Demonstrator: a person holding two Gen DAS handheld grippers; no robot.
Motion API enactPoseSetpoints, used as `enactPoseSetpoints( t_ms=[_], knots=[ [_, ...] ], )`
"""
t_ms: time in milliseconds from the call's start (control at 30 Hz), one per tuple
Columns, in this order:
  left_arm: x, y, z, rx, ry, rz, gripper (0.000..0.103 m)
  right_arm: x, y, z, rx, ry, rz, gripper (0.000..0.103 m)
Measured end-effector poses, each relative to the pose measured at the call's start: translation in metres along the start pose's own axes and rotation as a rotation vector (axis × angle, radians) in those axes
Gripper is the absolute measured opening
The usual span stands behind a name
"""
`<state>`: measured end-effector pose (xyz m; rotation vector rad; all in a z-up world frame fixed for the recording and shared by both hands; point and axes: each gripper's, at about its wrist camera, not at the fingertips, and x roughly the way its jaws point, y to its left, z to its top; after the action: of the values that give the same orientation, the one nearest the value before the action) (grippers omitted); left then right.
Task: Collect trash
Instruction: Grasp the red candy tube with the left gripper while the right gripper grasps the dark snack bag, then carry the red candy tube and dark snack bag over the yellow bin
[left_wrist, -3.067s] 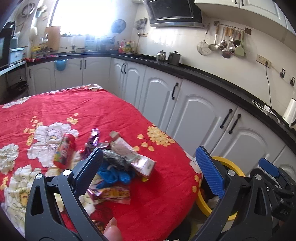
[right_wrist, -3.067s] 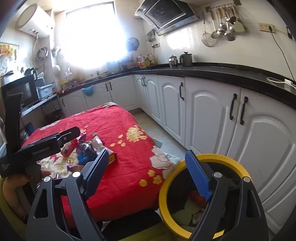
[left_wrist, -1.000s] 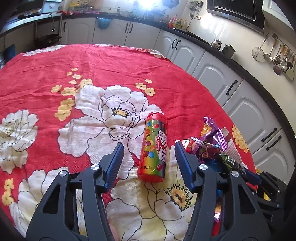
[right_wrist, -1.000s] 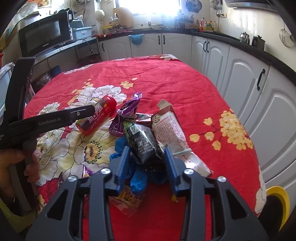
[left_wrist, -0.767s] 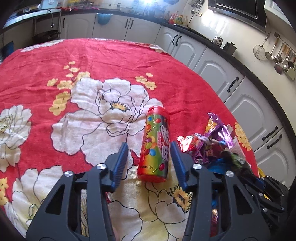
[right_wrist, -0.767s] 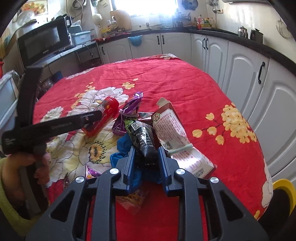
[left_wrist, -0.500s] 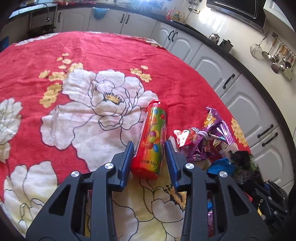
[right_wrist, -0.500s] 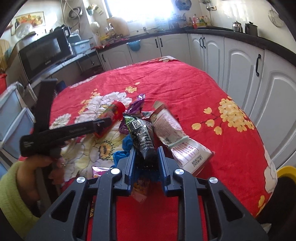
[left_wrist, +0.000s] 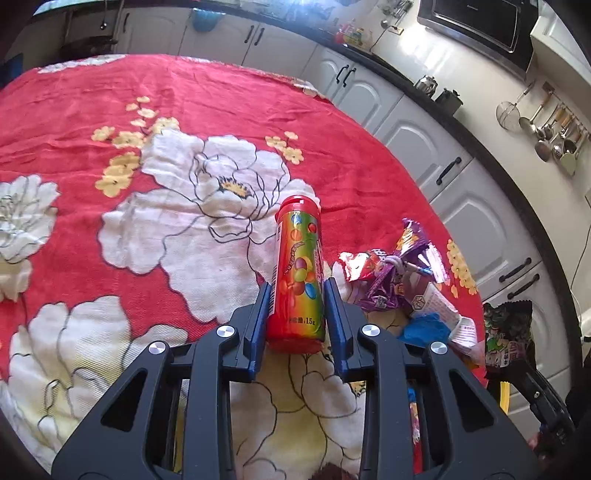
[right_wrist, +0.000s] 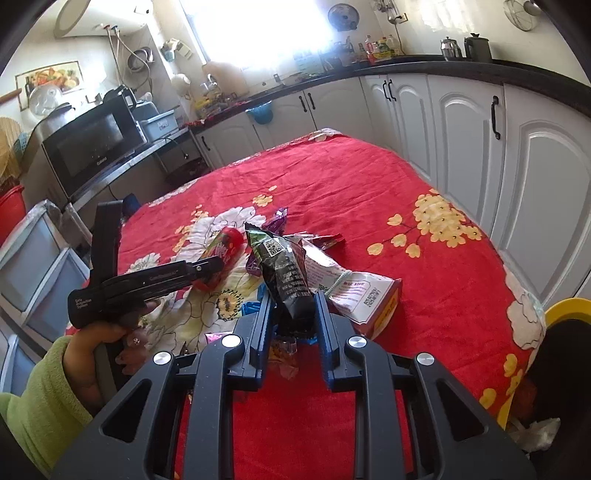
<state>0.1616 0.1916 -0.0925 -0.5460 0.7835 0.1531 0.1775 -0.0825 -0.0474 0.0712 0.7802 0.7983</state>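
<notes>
Hard daylight pours from the far window (right_wrist: 258, 26) in my right view and blows it out white. Colours on the bench (left_wrist: 92, 110) are bright and sharp. Both views bend strongly, with black corners. Wall tiles (left_wrist: 480, 85) glare on the right.

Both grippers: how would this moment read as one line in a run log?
left gripper: closing on candy tube | right gripper: closing on black snack wrapper, lifted | yellow bin: right of table

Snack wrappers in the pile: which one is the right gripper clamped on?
The black wrapper with the QR code, pinched in the right gripper and raised; the purple wrapper and white packet lie free.
</notes>
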Motion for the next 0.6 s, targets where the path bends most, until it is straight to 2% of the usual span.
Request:
enactPoseSetpoints(
  t_ms=[600],
  knots=[
    [-0.063,-0.065,0.002,0.117,-0.128,-0.102,0.022,-0.056,-0.03,-0.006,0.086,-0.094,-0.034,0.018]
  ],
)
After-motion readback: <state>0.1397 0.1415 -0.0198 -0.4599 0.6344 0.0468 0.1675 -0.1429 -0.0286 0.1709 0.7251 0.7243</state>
